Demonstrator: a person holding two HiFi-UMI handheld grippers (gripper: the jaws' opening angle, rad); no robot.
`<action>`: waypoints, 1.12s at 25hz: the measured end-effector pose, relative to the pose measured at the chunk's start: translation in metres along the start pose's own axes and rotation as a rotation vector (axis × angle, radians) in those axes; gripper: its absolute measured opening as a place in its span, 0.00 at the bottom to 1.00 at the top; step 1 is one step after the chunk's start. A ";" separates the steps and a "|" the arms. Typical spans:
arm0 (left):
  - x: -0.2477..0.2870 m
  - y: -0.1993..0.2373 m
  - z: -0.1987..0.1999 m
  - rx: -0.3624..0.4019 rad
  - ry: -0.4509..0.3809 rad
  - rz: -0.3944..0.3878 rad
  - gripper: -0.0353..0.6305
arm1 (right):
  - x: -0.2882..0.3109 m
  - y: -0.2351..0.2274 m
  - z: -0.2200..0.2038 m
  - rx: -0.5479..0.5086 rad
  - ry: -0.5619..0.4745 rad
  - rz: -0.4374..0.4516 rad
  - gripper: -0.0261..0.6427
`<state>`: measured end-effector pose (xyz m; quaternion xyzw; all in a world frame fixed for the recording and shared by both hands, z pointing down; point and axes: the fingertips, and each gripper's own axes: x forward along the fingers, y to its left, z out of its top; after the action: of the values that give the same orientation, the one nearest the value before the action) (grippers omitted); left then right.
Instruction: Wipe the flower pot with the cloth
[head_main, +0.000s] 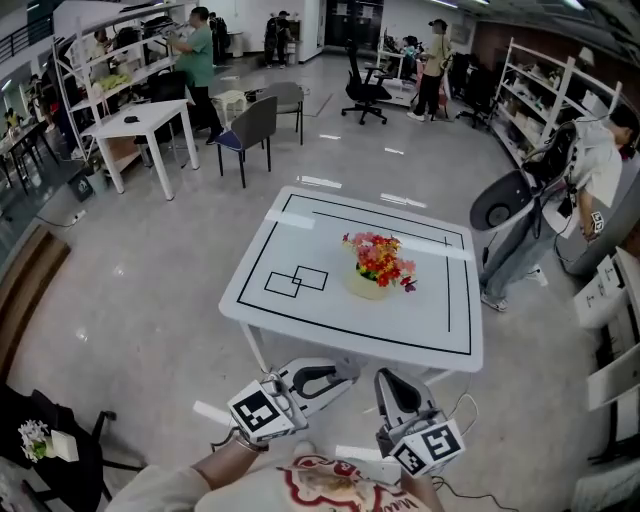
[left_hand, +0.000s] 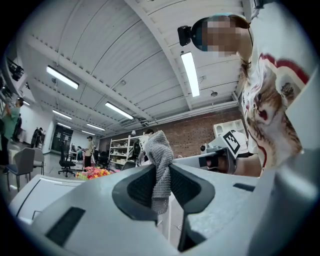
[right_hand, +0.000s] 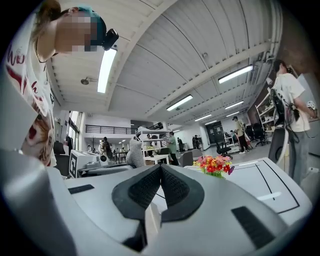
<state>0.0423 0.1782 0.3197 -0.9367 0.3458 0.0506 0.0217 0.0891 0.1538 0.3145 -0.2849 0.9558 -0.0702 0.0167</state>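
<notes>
The flower pot (head_main: 372, 285) is a pale bowl of red, pink and yellow flowers standing near the middle of the white table (head_main: 300, 325). Both grippers hang close to my body, short of the table's front edge. My left gripper (head_main: 347, 372) is shut on a grey knitted cloth (left_hand: 161, 150), which sticks up between its pads. My right gripper (head_main: 386, 377) is shut with nothing in it (right_hand: 160, 168). The flowers (right_hand: 215, 164) show ahead to the right in the right gripper view, and low at the left (left_hand: 93, 172) in the left gripper view.
Black lines and two small rectangles (head_main: 297, 281) mark the tabletop. A person (head_main: 585, 190) stands just beyond the table's right side by a round black device (head_main: 502, 205). Chairs (head_main: 250, 128), a white desk (head_main: 145, 122) and shelves (head_main: 535, 85) stand farther back.
</notes>
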 end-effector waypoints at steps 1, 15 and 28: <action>0.000 -0.002 0.005 0.007 -0.011 0.006 0.16 | -0.003 0.002 0.003 -0.008 -0.005 0.005 0.04; -0.001 -0.126 0.014 -0.015 -0.040 0.061 0.16 | -0.122 0.047 0.004 -0.032 -0.001 0.038 0.04; -0.025 -0.219 0.022 -0.015 -0.041 0.090 0.16 | -0.200 0.093 -0.002 -0.034 0.002 0.058 0.04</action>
<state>0.1642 0.3626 0.3018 -0.9191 0.3868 0.0731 0.0197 0.2055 0.3401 0.3013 -0.2574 0.9647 -0.0536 0.0127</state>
